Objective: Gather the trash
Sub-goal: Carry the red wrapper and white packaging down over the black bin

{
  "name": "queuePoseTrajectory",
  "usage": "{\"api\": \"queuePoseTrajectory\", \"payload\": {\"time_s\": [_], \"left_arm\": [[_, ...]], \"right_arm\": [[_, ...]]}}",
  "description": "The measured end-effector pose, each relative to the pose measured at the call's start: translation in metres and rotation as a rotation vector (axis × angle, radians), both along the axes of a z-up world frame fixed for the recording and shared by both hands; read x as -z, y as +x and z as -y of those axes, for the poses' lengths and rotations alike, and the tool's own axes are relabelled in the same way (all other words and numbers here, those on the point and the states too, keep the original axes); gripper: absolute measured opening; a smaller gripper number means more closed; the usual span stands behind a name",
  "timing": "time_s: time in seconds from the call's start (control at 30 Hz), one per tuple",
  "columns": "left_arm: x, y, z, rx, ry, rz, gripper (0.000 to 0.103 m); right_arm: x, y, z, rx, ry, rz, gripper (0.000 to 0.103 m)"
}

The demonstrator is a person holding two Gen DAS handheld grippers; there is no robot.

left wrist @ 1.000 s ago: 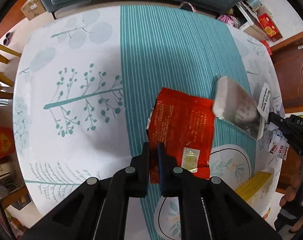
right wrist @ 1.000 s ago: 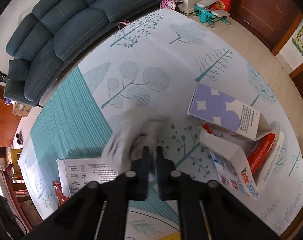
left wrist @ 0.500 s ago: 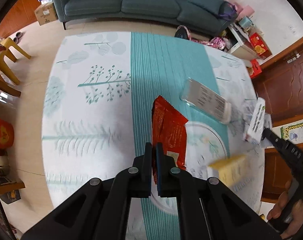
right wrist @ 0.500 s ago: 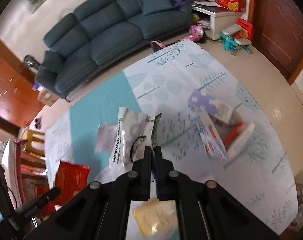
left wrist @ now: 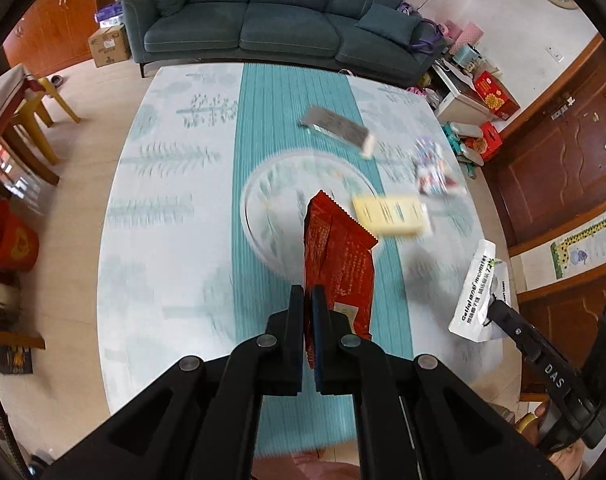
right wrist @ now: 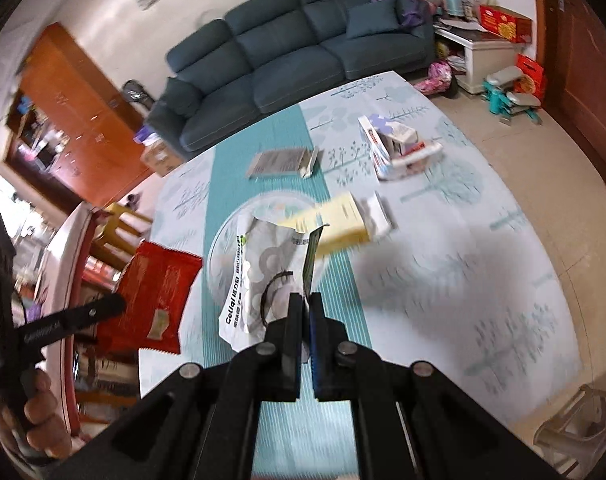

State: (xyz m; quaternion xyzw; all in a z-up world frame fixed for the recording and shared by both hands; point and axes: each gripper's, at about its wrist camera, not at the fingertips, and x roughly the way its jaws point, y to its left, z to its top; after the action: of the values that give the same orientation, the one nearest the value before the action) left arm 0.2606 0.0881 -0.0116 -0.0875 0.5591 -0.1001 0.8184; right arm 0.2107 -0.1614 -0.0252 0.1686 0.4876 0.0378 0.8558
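Note:
My left gripper [left wrist: 309,292] is shut on a red snack wrapper [left wrist: 339,264], held high over the patterned floor mat [left wrist: 171,240]. The same red wrapper [right wrist: 155,292] shows at the left of the right wrist view, with the left gripper's finger across it. My right gripper [right wrist: 305,300] is shut on a white printed pouch [right wrist: 259,276] that hangs from its pads; that white pouch [left wrist: 479,292] also shows at the right of the left wrist view. On the mat below lie a yellow box [left wrist: 391,216], a grey packet [left wrist: 337,126] and a pile of opened cartons [right wrist: 395,148].
A dark green sofa [left wrist: 263,16] stands behind the mat. A white cabinet with red boxes [left wrist: 475,96] is at the right, yellow chairs and a table [left wrist: 31,120] at the left. Wooden doors [left wrist: 563,152] line the right wall. A plastic stool [right wrist: 575,428] sits bottom right.
Both grippers have risen and pulled back from the mat, lifting the red wrapper and the white pouch off it. The mat and loose boxes now look smaller and farther away.

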Motion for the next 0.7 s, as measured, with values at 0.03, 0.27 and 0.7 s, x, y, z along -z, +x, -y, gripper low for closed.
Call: {"api": "queuePoseTrajectory", "payload": {"time_s": [0.03, 0.27, 0.7], "left_arm": [[-0.001, -0.015, 0.005, -0.003, 0.008, 0.0, 0.001], [0.001, -0.122, 0.045, -0.033, 0.053, -0.036, 0.001], [0.019, -0.228, 0.105, 0.018, 0.153, -0.052, 0.001]], "right_arm": [[-0.001, -0.015, 0.004, -0.012, 0.001, 0.011, 0.003], [-0.007, -0.102, 0.04, -0.073, 0.051, 0.039, 0.003], [0.037, -0.202, 0.09, -0.129, 0.08, -0.048, 0.003]]}}
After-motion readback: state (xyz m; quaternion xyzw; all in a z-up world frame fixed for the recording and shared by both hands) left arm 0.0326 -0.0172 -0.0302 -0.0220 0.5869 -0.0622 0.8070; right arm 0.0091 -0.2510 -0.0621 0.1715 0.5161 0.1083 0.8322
